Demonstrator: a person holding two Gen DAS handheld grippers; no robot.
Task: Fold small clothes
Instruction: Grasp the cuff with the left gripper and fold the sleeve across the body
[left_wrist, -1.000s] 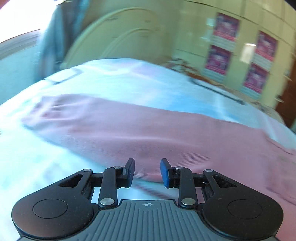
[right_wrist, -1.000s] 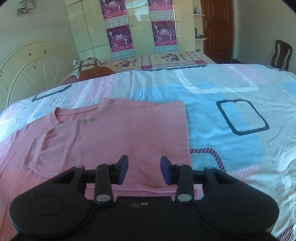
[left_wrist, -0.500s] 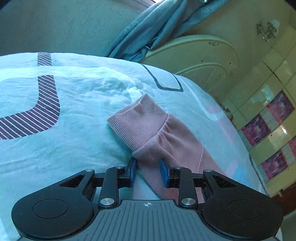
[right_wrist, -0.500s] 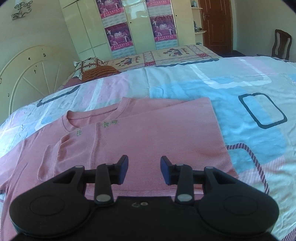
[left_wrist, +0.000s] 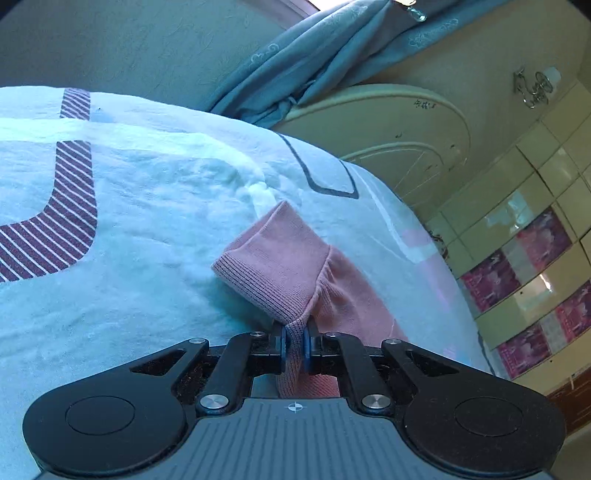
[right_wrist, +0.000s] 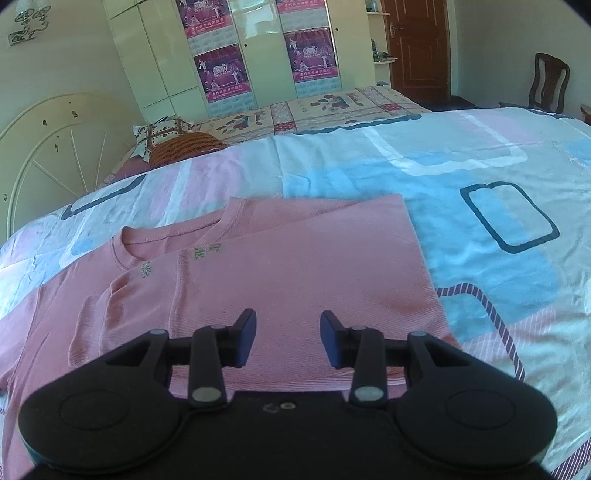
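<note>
Tongs (left_wrist: 294, 345) pinch one pink sleeve cuff (left_wrist: 273, 266), apparently firmly.

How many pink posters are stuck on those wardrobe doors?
4 in the right wrist view: one top left, one below it, one top right, one below that. The top two are cut off by the frame; more may be hidden.

- Posters (right_wrist: 221, 71) on the wardrobe doors, far beyond the jaws: large digits that look like "200" (smaller print illegible)
- Pink shirt (right_wrist: 280, 273), ahead of the jaws: small green marks, unreadable
</note>
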